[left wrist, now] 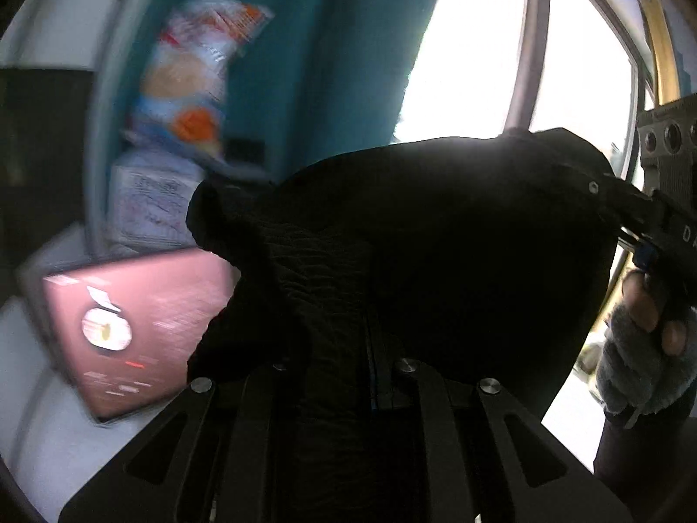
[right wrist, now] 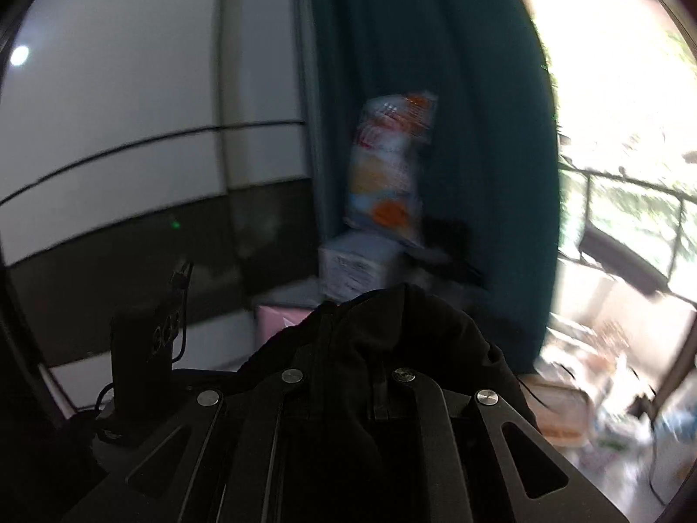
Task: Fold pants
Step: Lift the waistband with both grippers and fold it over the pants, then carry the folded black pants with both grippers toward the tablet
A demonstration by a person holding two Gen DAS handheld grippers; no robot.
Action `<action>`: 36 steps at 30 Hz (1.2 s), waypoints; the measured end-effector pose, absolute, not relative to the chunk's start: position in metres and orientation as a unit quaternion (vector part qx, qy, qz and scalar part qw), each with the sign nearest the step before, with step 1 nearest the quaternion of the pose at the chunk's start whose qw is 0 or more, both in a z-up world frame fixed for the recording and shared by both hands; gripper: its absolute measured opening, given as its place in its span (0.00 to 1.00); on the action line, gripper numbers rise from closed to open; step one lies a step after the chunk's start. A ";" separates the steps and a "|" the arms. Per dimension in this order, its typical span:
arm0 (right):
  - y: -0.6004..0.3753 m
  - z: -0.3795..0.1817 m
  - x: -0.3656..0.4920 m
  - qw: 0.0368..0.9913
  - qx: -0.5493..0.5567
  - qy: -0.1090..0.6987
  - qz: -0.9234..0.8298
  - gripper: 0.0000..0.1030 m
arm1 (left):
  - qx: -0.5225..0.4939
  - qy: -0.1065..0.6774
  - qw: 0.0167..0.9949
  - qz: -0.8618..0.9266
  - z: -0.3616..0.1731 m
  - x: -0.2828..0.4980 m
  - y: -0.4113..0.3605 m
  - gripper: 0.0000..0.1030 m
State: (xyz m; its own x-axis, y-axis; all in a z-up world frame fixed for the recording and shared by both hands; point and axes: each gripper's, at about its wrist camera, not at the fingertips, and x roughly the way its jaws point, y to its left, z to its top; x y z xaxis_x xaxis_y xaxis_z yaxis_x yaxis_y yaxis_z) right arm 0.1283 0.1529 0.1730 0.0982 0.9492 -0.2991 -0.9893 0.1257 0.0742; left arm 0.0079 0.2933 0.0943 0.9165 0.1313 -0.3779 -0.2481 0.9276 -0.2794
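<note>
While both tools clamp black pants [left wrist: 435,235], fabric bunches, long axis unclear.

One pair of black pants [left wrist: 435,239], two grippers, one pink box [left wrist: 139,327] beside one teal curtain [left wrist: 348,43].

Black pants [left wrist: 435,239] (bunched, ribbed at one edge) hang raised in the air

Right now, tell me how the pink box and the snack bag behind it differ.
The pink box is a flat, rigid, plain pink carton with a round white picture; the snack bag is soft, crinkled, and printed white, orange and blue. The box lies low in front, while the bag stands upright against the teal curtain. Both are blurred.
</note>
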 end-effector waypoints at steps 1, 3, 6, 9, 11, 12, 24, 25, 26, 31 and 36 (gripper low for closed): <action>0.159 0.179 0.119 0.733 -0.069 0.130 0.664 0.09 | -0.158 0.171 0.966 0.110 0.102 -0.005 0.298 0.12; 0.167 0.184 0.107 0.727 -0.058 0.124 0.673 0.09 | -0.144 0.164 0.967 0.129 0.112 -0.025 0.304 0.12; 0.176 0.172 0.112 0.728 -0.041 0.146 0.669 0.09 | -0.125 0.191 0.963 0.141 0.107 -0.034 0.309 0.12; 0.187 0.125 0.142 0.734 -0.030 0.214 0.644 0.09 | -0.139 0.255 0.948 0.132 0.069 -0.010 0.316 0.13; 0.197 0.067 0.173 0.741 -0.035 0.285 0.607 0.09 | -0.146 0.313 0.931 0.115 0.025 0.014 0.320 0.13; 0.200 0.038 0.188 0.742 -0.043 0.319 0.589 0.09 | -0.151 0.332 0.925 0.109 0.010 0.023 0.321 0.13; 0.163 -0.090 0.220 0.738 -0.072 0.420 0.523 0.58 | -0.191 0.398 0.891 0.104 -0.078 0.047 0.311 0.19; 0.156 -0.088 0.222 0.740 -0.067 0.420 0.521 0.68 | -0.192 0.395 0.892 0.108 -0.079 0.043 0.311 0.19; 0.152 -0.086 0.226 0.739 -0.059 0.420 0.524 0.77 | -0.195 0.394 0.891 0.111 -0.079 0.037 0.310 0.19; 0.135 -0.098 0.209 0.704 -0.083 0.422 0.565 0.78 | -0.202 0.385 0.892 0.128 -0.062 0.007 0.305 0.40; 0.137 -0.124 0.199 0.676 -0.056 0.433 0.594 0.47 | -0.203 0.381 0.893 0.132 -0.063 -0.004 0.299 0.48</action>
